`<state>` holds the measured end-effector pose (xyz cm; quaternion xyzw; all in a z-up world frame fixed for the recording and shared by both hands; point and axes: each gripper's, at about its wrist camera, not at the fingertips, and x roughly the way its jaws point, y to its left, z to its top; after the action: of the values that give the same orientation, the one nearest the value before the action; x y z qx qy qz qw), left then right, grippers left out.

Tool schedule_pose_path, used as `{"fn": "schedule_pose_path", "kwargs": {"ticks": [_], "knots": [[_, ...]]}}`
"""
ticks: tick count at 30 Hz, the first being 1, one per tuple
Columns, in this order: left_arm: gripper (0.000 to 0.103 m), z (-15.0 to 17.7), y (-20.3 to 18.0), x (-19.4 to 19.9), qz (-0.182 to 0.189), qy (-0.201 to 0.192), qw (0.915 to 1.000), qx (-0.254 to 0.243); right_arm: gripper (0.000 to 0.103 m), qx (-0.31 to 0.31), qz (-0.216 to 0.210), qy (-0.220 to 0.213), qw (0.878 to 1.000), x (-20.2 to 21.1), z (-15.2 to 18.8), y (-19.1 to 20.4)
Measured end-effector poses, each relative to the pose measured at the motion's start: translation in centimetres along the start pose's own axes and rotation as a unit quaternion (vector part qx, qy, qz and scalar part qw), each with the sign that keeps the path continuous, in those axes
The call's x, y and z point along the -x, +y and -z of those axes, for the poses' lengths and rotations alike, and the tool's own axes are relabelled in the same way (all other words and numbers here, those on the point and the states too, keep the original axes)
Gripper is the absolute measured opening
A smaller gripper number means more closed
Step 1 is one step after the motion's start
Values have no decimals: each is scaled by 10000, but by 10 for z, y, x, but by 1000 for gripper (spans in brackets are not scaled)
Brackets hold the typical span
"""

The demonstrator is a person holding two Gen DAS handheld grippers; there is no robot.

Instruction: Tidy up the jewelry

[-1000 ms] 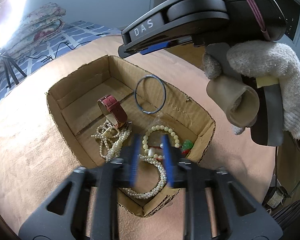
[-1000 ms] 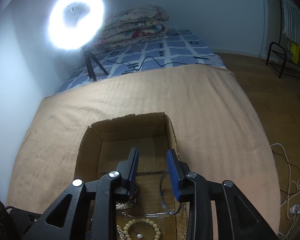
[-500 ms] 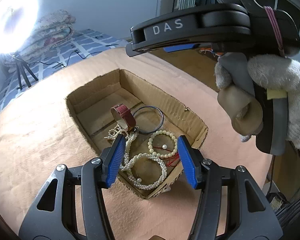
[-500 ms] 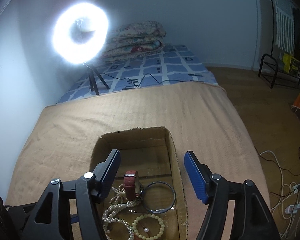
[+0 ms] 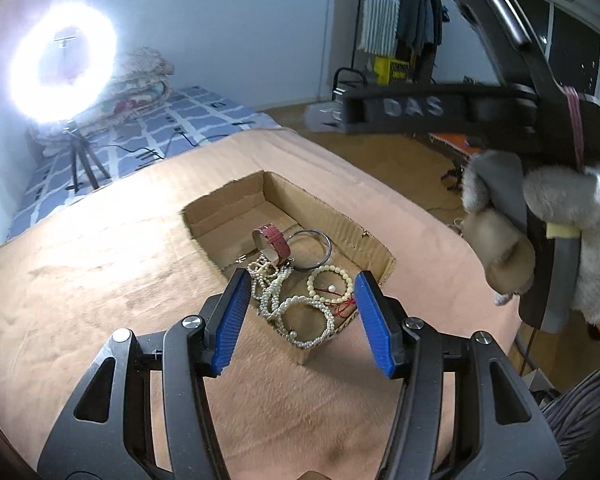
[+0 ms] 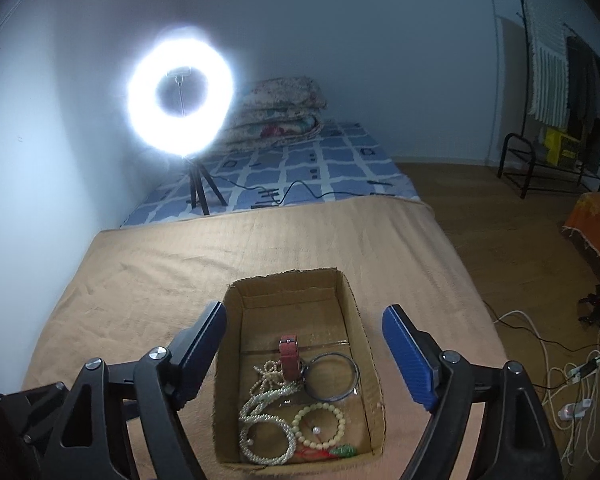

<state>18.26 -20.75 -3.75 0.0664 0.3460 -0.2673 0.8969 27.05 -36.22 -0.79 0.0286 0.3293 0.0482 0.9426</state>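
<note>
Left gripper (image 5: 300, 320): we see its blue fingers (image 5: 232, 316) standing apart above the near end of the box, nothing between them and nothing touched; the jaws have just been opening.
Right gripper (image 6: 304, 356): we see its fingers (image 6: 408, 356) spread wide, one to each side of the box and clear of its walls, holding nothing; the jaws have just been opening further.
Gloved hand (image 5: 580, 240): we see it at the right of the left wrist view, wrapped round the handle of the right gripper.
Cardboard box (image 6: 360, 320): open-topped, it sits on the tan blanket (image 6: 140, 280) that covers the bed.
Box contents: we count a red watch (image 6: 289, 354) on its edge near the middle, a dark bangle (image 6: 332, 376) lying flat just beside it, a tangle of pearl strands (image 6: 264, 420), a cream bead bracelet (image 6: 320, 426) and a small green piece (image 6: 342, 450) at the near corner.
Jewelry: all of it lies inside the box, none in either gripper.
Ring light (image 6: 180, 90): lit, on a tripod at the far end of the bed.
</note>
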Motion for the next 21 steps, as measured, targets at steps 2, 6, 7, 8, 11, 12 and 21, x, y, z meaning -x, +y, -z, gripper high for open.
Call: {"fn": "schedule_pose_path", "kwargs": {"ticks": [2, 6, 7, 8, 11, 12, 21], "knots": [[56, 2, 2, 12, -47, -72, 10000, 35, 89, -13, 106, -98, 9999, 13, 4, 5], [57, 9, 3, 36, -122, -195, 9997, 118, 98, -5, 473, -301, 9984, 39, 13, 15], [63, 11, 2, 42, -142, -223, 9996, 133, 101, -14, 537, -332, 9980, 43, 15, 16], [66, 12, 2, 47, -166, -261, 9994, 159, 102, -13, 616, -376, 9974, 48, 18, 16], [74, 16, 3, 60, -196, -350, 9988, 293, 103, 19, 768, -448, 9960, 62, 24, 22], [74, 18, 4, 65, -188, -355, 9986, 346, 103, 7, 791, -462, 9958, 65, 26, 23], [77, 30, 12, 87, -343, -467, 9969, 537, 103, 12, 884, -600, 9943, 82, 49, 34]]}}
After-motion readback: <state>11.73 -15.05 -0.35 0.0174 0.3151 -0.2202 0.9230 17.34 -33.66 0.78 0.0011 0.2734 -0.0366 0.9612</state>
